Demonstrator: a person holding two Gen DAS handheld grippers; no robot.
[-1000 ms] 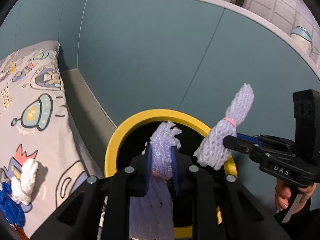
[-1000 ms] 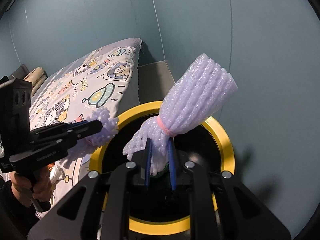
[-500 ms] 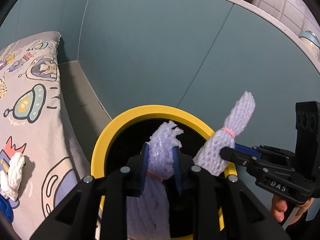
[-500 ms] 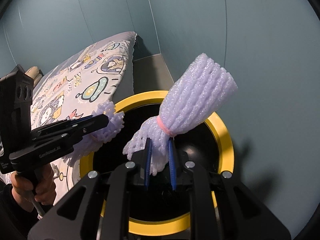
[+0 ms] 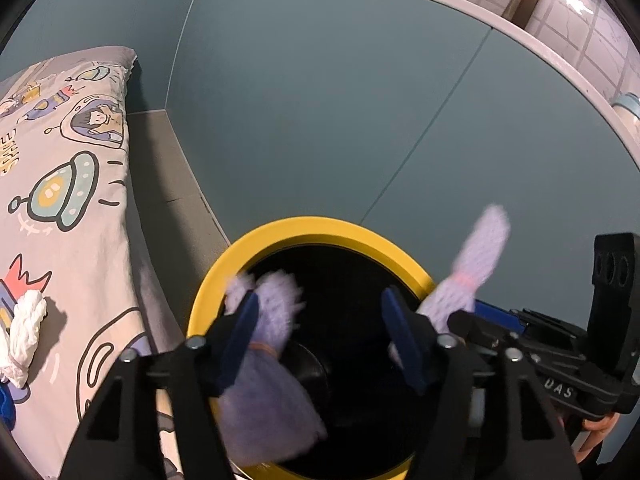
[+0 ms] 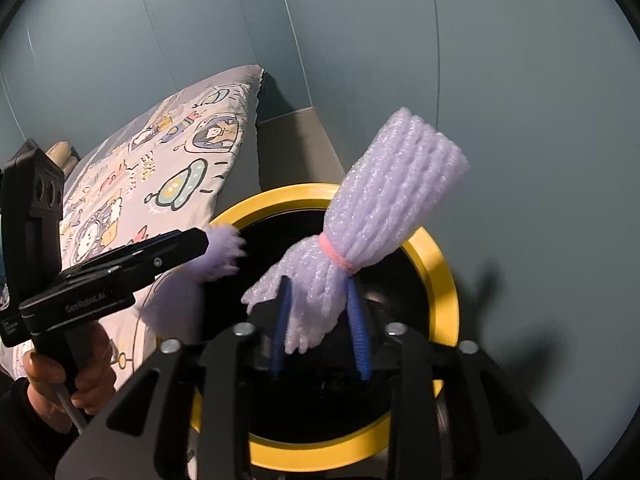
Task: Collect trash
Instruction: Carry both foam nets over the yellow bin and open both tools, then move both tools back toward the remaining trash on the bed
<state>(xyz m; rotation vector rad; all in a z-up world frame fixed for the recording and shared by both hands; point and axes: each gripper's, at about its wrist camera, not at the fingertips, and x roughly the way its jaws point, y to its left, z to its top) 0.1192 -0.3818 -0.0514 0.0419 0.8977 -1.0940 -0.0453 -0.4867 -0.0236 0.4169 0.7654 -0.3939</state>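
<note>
A black bin with a yellow rim [image 5: 320, 228] [image 6: 444, 264] stands on the floor below both grippers. My left gripper [image 5: 320, 340] is open over the bin mouth; a purple foam net bundle [image 5: 268, 380], blurred, hangs loose against its left finger. It also shows in the right wrist view [image 6: 216, 260] at the left gripper's tips. My right gripper [image 6: 320, 332] has its jaws partly apart around a second purple foam net [image 6: 384, 216] tied with a pink band, above the bin. That net shows in the left wrist view [image 5: 476, 272].
A bed with a cartoon-print sheet [image 5: 60, 184] [image 6: 160, 184] lies left of the bin. A white crumpled piece [image 5: 24, 336] and something blue [image 5: 6, 404] lie on it. A teal wall [image 5: 320, 100] stands right behind the bin.
My left gripper has opened and its foam net is slipping down, blurred. My right gripper's jaws have spread wider around its net. Both grippers have moved closer over the bin.
</note>
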